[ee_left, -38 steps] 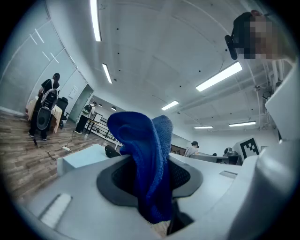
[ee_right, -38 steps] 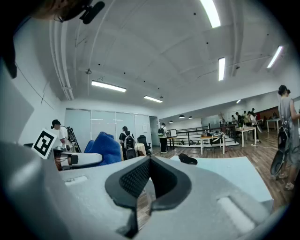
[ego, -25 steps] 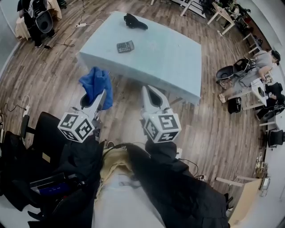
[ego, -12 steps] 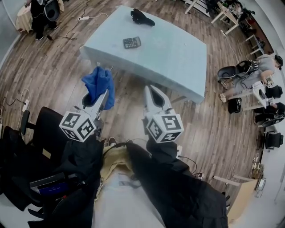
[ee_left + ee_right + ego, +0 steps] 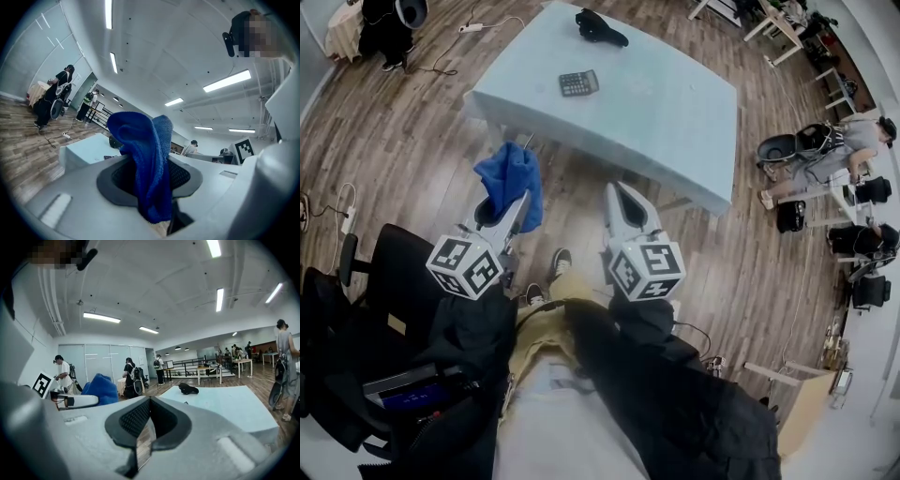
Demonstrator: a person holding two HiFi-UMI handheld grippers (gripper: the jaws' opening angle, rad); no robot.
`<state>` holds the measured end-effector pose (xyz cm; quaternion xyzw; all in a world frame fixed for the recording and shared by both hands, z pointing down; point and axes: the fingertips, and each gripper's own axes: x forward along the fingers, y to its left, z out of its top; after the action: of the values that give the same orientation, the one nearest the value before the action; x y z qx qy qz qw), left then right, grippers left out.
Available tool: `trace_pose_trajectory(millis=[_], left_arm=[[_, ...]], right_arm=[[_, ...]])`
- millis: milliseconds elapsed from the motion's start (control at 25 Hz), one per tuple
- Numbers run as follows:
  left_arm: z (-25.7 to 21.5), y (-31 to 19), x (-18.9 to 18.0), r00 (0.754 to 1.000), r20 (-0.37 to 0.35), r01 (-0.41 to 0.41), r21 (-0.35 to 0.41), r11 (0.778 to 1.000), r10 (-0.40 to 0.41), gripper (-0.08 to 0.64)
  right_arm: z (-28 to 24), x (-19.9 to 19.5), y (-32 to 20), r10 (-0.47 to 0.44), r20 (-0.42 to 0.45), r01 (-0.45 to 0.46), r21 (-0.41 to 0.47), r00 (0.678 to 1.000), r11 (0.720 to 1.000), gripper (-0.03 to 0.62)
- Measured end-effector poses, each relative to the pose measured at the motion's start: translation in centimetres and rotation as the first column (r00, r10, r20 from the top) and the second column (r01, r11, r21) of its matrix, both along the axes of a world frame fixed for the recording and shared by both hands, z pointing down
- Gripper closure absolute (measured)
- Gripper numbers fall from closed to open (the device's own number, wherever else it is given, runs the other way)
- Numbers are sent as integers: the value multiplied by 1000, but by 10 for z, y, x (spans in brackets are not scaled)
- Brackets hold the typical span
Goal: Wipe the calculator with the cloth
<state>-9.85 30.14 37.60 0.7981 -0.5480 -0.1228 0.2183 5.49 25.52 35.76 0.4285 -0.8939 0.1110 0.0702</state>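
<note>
Gripping a crumpled blue fabric cloth (image 5: pixel 508 175), left gripper (image 5: pixel 521 195) clamped shut on it; right gripper (image 5: pixel 615 190) jaws closed, empty.
Small dark grey calculator (image 5: pixel 578 83) lies on pale blue rectangular table (image 5: pixel 675 112), well apart from both grippers.

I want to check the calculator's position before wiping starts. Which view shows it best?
The head view: the calculator lies fully visible on the table. The left gripper view shows only a dark sliver of it beside the cloth; in the right gripper view it is barely a speck.
</note>
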Motion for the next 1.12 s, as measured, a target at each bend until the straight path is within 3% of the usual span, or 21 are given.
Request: trace_pose_trajectory(millis=[440,800,1120], left_arm=[[-3,-82,-34,995,55,84,-13,996,-83,407],[-14,-168,-23,989,87,121,-8,993,-120,407],[-7,-220,-16,986,102,135,-44,990,-130,408]], right_arm=[[12,-39,-107,-94,42,95,-35,995,995,592],[11,-18,-197,-97,83,101,-38,992,994,592],[22,-1,-239,-104,97,111,-68,990,992,592]])
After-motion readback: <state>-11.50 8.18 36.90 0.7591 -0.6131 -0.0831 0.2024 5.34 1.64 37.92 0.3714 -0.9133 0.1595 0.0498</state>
